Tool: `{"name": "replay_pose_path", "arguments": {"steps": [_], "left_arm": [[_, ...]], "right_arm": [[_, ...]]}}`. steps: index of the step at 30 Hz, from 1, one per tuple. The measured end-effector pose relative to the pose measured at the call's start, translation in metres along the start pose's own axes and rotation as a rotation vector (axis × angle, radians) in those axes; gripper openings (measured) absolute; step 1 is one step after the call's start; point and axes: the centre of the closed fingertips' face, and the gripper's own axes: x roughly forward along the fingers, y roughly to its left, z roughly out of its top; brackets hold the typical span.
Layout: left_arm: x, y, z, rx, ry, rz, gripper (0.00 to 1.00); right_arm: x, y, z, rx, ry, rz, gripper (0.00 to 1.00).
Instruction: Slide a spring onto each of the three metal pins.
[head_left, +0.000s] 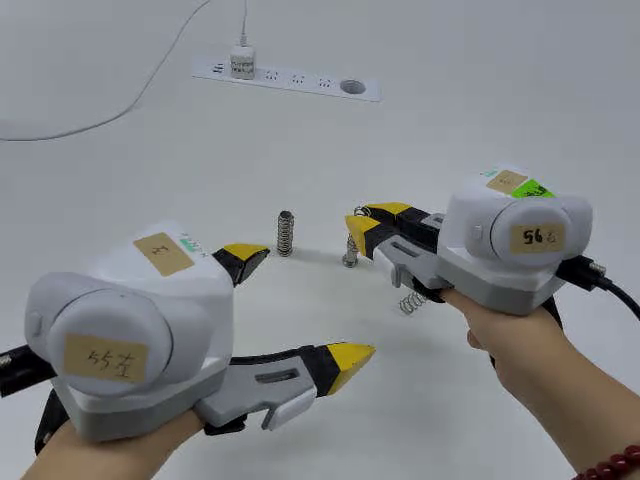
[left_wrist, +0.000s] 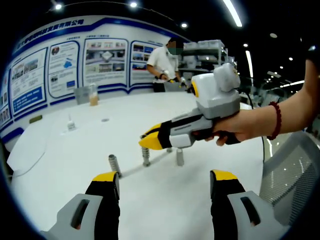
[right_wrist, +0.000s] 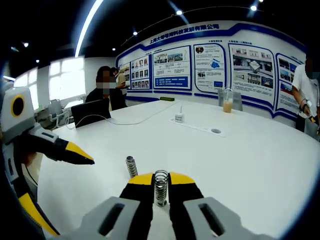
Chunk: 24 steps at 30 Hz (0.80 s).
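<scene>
Right gripper (right_wrist: 161, 177) holds a spring (right_wrist: 160, 192) upright beside a sprung pin (right_wrist: 131, 166).
I have the jaws clamped on the spring, its long axis vertical, dead ahead at 12 o'clock. I cannot tell whether a pin is already inside it. The sprung pin stands near at 10 o'clock. My left gripper (left_wrist: 165, 175) hangs spread and empty, farther off. In the head view a loose spring (head_left: 410, 300) lies at 4 o'clock of the held one, with open table (head_left: 480, 130) beyond.
</scene>
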Motion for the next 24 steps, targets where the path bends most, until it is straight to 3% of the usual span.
{"name": "replay_pose_path", "arguments": {"steps": [24], "left_arm": [[0.000, -0.001, 0.000, 0.003, 0.000, -0.003, 0.75]], "right_arm": [[0.006, 0.001, -0.016, 0.002, 0.049, 0.004, 0.11]]}}
